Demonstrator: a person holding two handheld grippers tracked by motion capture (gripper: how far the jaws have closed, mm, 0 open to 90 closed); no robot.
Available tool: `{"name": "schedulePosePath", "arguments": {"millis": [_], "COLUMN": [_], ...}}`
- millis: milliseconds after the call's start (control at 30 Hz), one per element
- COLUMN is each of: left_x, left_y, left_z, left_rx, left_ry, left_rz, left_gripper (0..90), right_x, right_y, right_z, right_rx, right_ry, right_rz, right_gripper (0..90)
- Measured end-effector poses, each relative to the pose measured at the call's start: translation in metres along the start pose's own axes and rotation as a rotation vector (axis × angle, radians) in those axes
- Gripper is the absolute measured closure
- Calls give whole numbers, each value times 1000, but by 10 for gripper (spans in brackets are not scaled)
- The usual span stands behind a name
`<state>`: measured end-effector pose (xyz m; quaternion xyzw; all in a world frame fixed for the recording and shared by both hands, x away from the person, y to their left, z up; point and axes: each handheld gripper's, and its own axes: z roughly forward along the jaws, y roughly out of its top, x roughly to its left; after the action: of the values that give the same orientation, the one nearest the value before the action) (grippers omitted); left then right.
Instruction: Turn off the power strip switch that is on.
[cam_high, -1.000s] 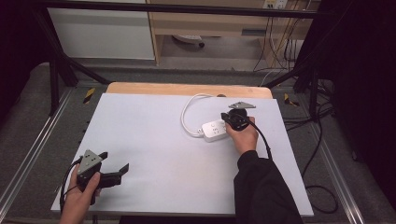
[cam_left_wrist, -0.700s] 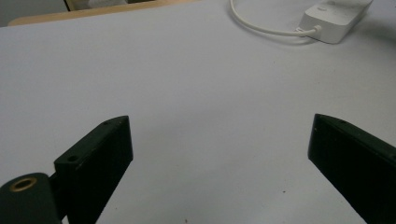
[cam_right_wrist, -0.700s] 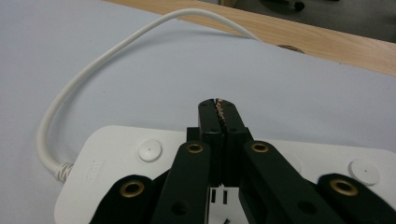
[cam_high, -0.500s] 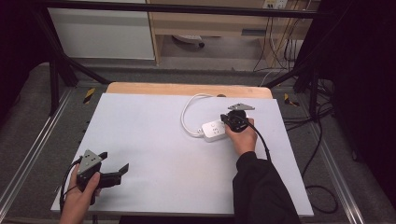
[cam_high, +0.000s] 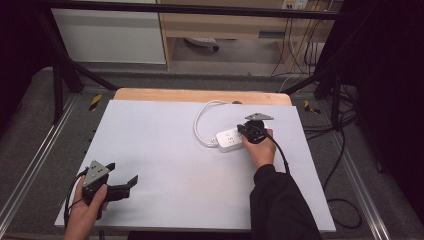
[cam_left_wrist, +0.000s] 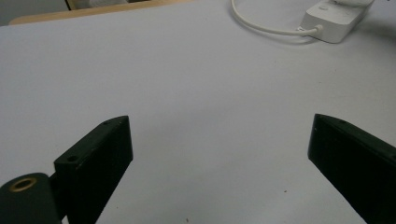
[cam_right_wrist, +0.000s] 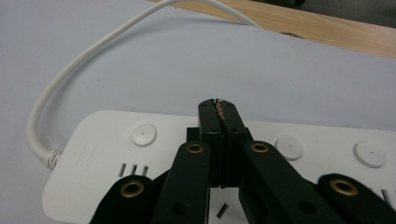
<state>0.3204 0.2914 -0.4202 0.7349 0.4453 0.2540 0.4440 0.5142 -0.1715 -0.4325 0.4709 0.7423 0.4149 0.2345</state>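
White covering lies over the counter (cam_high: 165, 160), with a wooden edge at the top of the frame and grey floor and dark frame bars around it. Right of centre lies the white power strip (cam_high: 230, 139), its cord (cam_high: 200, 125) looping up left. Over its switch buttons sits the right claw (cam_right_wrist: 219, 106), pressed together and empty. If it pushes off-centre, I think the strip could slide. At lower left the left claw (cam_left_wrist: 219, 154) rests spread wide, empty
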Motion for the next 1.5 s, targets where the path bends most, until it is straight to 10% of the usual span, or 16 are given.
{"name": "schedulePosePath", "arguments": {"millis": [1500], "left_x": [-1], "left_y": [0], "left_z": [-1], "left_rx": [0], "left_ry": [-1], "left_rz": [8], "left_gripper": [64], "right_x": [8], "right_y": [-3], "right_z": [7], "right_rx": [22], "right_ry": [-46], "right_rz": [-58], "right_gripper": [900]}}
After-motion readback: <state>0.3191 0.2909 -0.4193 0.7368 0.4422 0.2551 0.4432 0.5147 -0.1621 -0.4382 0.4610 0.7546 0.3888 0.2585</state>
